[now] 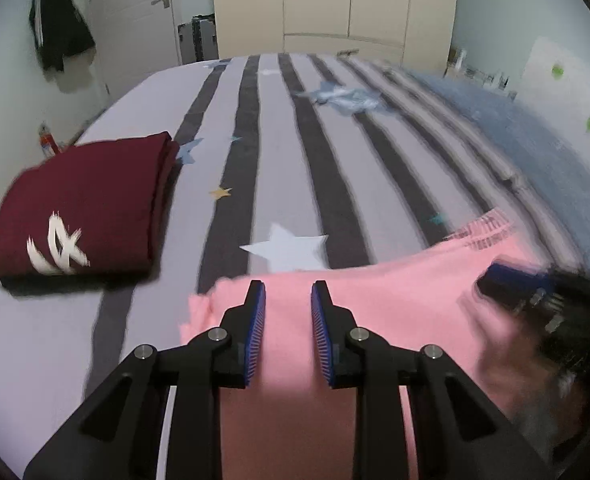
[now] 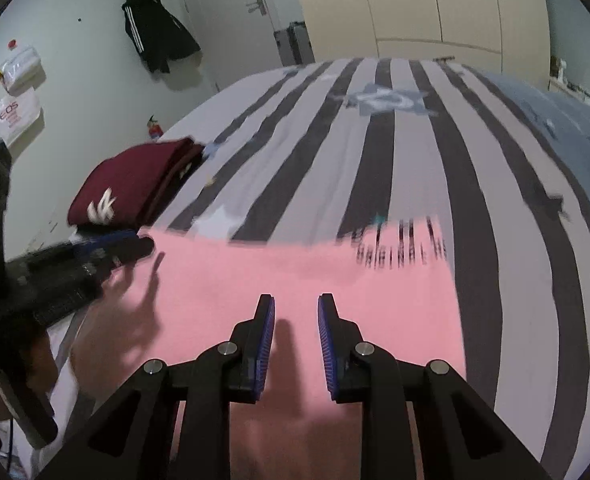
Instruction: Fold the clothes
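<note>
The wide bed with its grey-and-white striped, star-printed sheet (image 2: 415, 160) fills my view from six o'clock up to twelve, and the flat pink cotton garment with dark lettering (image 2: 295, 280) lies across its near edge, running from nine o'clock to three in the right wrist view. At ten o'clock a folded maroon sweater with a white logo (image 1: 79, 216) sits on the sheet, apart from the pink cloth. My left gripper (image 1: 288, 292) hangs over the pink garment's left end with a narrow gap between its blue ribbed pads; I see no cloth pinched there, only fabric lying below. My right gripper (image 2: 296, 304) is parted about as little, above the garment's middle, and likewise holds nothing that I can see. Both views are smeared at the edges, so I judge the main risk is grabbing while moving: the pads could catch only the top layer or miss the hem, dragging the cloth askew and wrinkling the fold, or my left side could bump the maroon stack.
</note>
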Demonstrator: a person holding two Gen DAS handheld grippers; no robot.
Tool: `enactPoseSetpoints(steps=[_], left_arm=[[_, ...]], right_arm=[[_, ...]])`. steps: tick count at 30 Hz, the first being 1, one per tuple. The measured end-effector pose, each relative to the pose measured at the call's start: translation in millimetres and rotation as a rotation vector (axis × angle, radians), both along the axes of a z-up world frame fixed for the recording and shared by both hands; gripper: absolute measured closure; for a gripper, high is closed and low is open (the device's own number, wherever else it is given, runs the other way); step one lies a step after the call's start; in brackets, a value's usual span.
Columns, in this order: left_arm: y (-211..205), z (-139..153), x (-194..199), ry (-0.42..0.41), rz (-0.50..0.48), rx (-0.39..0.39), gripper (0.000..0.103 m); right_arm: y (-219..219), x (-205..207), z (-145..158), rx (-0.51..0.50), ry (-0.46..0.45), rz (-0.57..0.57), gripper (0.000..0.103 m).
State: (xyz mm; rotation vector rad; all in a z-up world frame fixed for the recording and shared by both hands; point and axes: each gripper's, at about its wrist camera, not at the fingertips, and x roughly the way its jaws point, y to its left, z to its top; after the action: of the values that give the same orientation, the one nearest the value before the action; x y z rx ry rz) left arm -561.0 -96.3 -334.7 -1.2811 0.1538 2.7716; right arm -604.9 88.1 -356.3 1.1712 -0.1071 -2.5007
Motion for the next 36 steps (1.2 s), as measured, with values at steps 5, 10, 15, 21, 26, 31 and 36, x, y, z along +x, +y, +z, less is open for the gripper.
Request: enactPoseSetpoints(steps=[5, 10, 15, 21, 26, 31, 36], left_arm=[[6.9, -23.7, -4.2, -0.008, -0.033, -0.096, 0.082], [-18.2, -16.7, -4.8, -0.018, 0.039, 0.001, 0.082], [-20.7, -4.7, 2.5, -0.001, 0.059, 0.021, 0.082], [21.6, 6.3, 9.9, -0.006, -0.070, 0.142, 0.082], [33.5, -20.0, 1.6, -0.075, -0.026, 0.173, 0.082], [3.8, -12.8, 20.6, -0.054, 0.017, 0.163, 0.082], [-17.1, 0.1, 52.2, -0.033, 0.048, 0.127, 0.082]], right_arm=[[-3.5, -41.3, -22.2, 0.058, -0.039, -0.019, 0.083], [12.2, -42.2, -26.2, 0.074, -0.020, -0.045, 0.085], [44.1, -31.4, -24.0, 0.057, -0.020, -0.124, 0.097], [28.3, -1.5, -6.0, -0.054, -0.022, -0.040, 0.090], [6.1, 15.4, -24.5, -0.046, -0.057, -0.002, 0.090], [27.1, 28.3, -33.1, -0.043, -0.061, -0.024, 0.094], [56.0, 45.4, -25.9, -0.049, -0.058, -0.055, 0.094]])
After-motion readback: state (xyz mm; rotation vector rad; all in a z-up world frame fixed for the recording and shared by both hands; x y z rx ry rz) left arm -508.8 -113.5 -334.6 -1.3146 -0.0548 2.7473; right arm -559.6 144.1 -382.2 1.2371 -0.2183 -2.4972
